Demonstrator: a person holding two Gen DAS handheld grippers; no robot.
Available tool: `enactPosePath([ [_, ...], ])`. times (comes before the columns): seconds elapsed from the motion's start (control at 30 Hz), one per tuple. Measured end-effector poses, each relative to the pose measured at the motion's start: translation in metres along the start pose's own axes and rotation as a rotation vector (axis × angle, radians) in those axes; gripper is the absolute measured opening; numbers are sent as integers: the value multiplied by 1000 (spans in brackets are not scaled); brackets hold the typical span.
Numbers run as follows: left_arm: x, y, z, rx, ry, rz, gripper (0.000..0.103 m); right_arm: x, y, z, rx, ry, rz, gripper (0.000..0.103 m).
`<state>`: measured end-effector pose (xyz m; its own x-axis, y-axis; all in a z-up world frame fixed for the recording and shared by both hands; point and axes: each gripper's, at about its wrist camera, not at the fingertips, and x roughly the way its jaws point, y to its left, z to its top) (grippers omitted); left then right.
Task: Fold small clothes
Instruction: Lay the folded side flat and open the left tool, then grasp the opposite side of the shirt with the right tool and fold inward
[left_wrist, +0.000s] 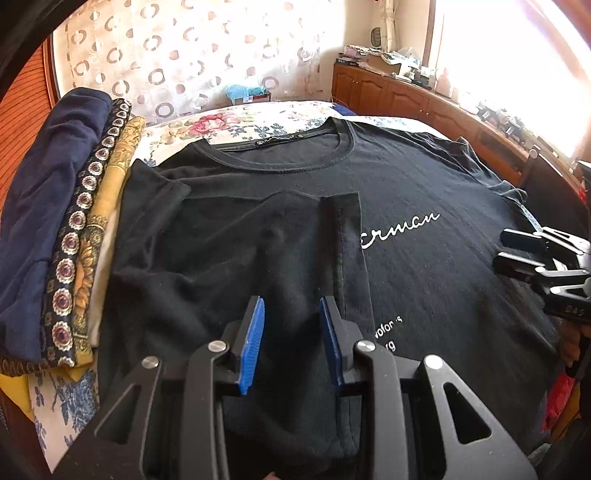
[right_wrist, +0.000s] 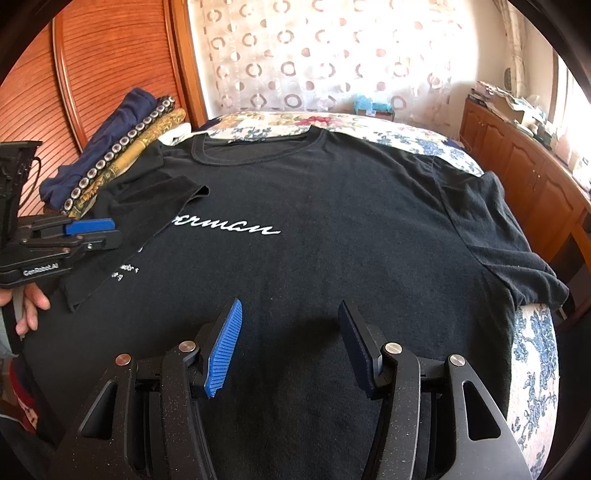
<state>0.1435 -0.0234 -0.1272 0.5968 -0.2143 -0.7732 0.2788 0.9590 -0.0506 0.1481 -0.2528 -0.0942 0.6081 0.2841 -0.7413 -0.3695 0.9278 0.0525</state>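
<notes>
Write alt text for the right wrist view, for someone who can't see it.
A black T-shirt with white script lies face up on a floral bedspread, its left side already folded inward. The right gripper hangs open above the shirt; the left gripper is over the folded flap, with folded clothes stacked beyond.

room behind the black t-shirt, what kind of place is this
Most likely a bedroom at home: the black t-shirt lies on a bed with a floral bedspread, a sheer ring-patterned curtain hangs behind, and wooden cabinets line the side.
</notes>
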Motion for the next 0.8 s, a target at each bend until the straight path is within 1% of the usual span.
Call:
enactPosePath([
  [0.1,2,-1,2,6,-4,11,29,-11,-10,0,3,-27,-30,55],
  [0.2,2,-1,2,6,-14,16,30,-25,-34,1,28,-54,-66,55],
  [0.37,3,-1,3,7,-19,15,31,-46,-92,6,88,-86,-171,55],
  [0.47,4,-1,3,3,-18,0,34,-50,-131,6,134,-78,-232,55],
  [0.53,4,-2,3,11,-18,5,35,-48,-158,6,175,-62,-265,55],
  [0.63,4,-3,3,12,-19,5,35,-46,-188,5,241,-45,-272,55],
  [0.8,4,-8,3,17,-19,9,36,-35,-220,4,324,3,-239,55],
])
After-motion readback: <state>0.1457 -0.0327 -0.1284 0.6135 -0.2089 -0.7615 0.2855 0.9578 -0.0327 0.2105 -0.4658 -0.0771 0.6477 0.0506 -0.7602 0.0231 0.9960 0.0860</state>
